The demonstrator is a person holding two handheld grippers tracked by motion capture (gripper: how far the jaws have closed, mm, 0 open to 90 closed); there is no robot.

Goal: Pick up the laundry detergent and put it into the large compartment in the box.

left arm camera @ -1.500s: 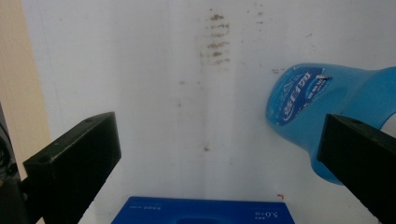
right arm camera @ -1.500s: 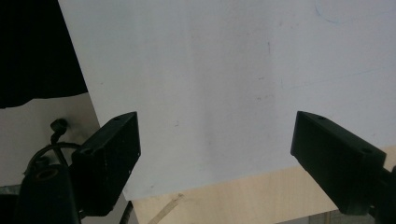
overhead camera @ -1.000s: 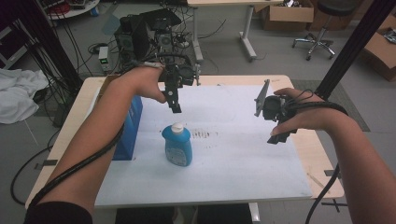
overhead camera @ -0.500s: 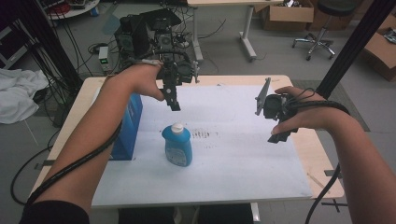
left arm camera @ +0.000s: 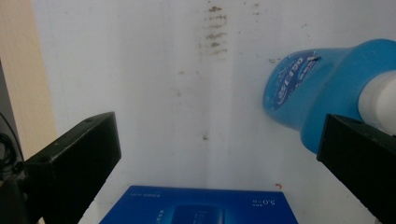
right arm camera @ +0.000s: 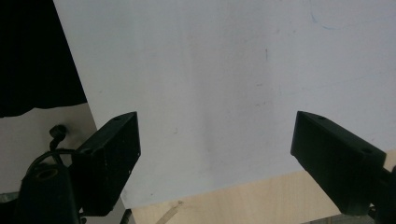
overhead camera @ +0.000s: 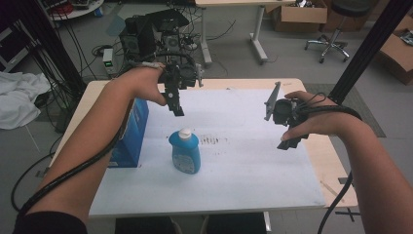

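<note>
A light wooden surface (overhead camera: pixel 336 161) carries a white sheet (overhead camera: pixel 243 161) across most of its top, with cables, equipment and cardboard boxes on the floor along the upper edge of the high view. We see a blue bottle (overhead camera: pixel 184 151) with a white cap standing upright just left of the frame's centre, on the sheet, and a blue box (overhead camera: pixel 130 134) standing to its left, near but apart from it. The left gripper (overhead camera: pixel 177 108) hangs above the sheet, up and slightly left of the bottle in the frame, clear of it, its fingers pointing down. In the left gripper view we find those fingers (left arm camera: pixel 74 163) spread wide and holding nothing; the bottle (left arm camera: pixel 308 93) lies at the right side of that frame, partly behind the right-hand finger, and the box (left arm camera: pixel 196 205) sits at the bottom centre. Faint dark smudges (overhead camera: pixel 213 140) mark the sheet just right of the bottle. The right gripper (overhead camera: pixel 285 117) is held at the right of the high view, well apart from the bottle. In the right gripper view its fingers (right arm camera: pixel 109 154) stand wide apart and empty, over the sheet's edge and bare wood.
</note>
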